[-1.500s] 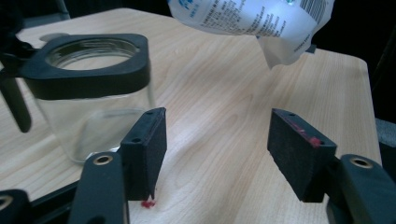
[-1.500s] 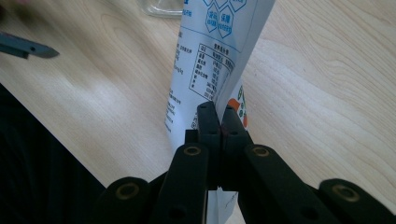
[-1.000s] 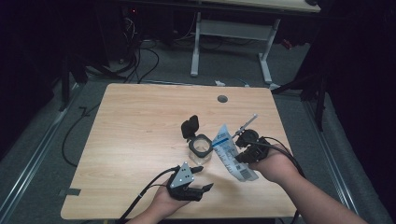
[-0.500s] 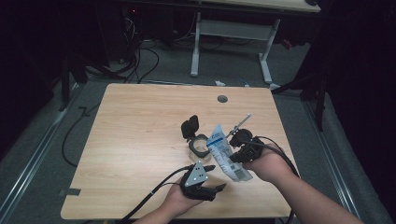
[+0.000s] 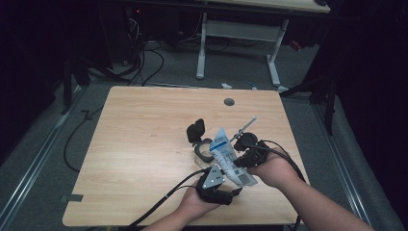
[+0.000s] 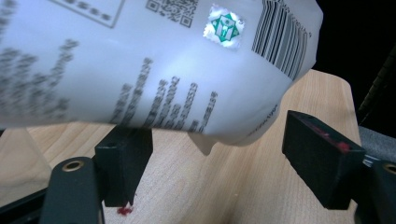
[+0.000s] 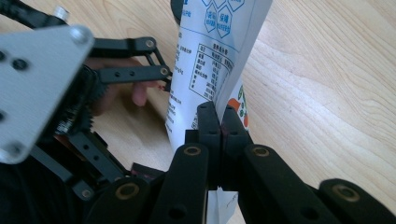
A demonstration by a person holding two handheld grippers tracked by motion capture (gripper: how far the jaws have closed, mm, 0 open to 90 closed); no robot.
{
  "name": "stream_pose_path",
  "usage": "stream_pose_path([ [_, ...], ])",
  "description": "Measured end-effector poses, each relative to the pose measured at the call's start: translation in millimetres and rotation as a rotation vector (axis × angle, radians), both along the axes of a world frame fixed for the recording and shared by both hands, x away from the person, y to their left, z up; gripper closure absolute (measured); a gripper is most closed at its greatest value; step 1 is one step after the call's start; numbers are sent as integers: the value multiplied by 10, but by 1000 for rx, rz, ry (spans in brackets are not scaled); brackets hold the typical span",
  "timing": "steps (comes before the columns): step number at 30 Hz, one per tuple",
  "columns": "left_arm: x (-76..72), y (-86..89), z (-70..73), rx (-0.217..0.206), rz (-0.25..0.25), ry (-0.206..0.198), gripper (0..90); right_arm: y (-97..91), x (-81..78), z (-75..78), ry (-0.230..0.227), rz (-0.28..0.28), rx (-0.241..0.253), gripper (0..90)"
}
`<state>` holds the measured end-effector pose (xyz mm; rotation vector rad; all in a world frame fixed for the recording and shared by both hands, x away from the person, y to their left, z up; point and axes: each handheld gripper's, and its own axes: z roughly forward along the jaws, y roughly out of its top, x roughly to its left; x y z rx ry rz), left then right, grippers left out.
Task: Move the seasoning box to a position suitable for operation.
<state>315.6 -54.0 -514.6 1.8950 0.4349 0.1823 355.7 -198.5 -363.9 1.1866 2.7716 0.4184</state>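
While the right tongs (image 7: 219, 121) pinch the printed pouch (image 5: 230, 159), the left tongs (image 6: 219, 158) gape wide at its 6 o'clock end; soft, light film, best gripped by its edge.

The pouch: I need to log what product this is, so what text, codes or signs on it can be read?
No wording on the pouch reads clearly.
Printed lines, left gripper view: too blurred.
Barcode and QR code: visible, digits unreadable.
Green star emblem on silver sticker: no legible text.
Table and blue hexagons, right gripper view: characters too small.
The right hand-held gripper is shut on the pouch.
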Motion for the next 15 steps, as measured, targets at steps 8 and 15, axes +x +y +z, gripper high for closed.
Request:
stream_pose_path([
  [8, -18, -2, -11, 25, 8, -15, 316, 81, 14, 0, -4, 26, 2, 900],
  [15, -49, 69, 1, 10, 20, -51, 456, 118, 33, 12, -5, 32, 4, 900],
])
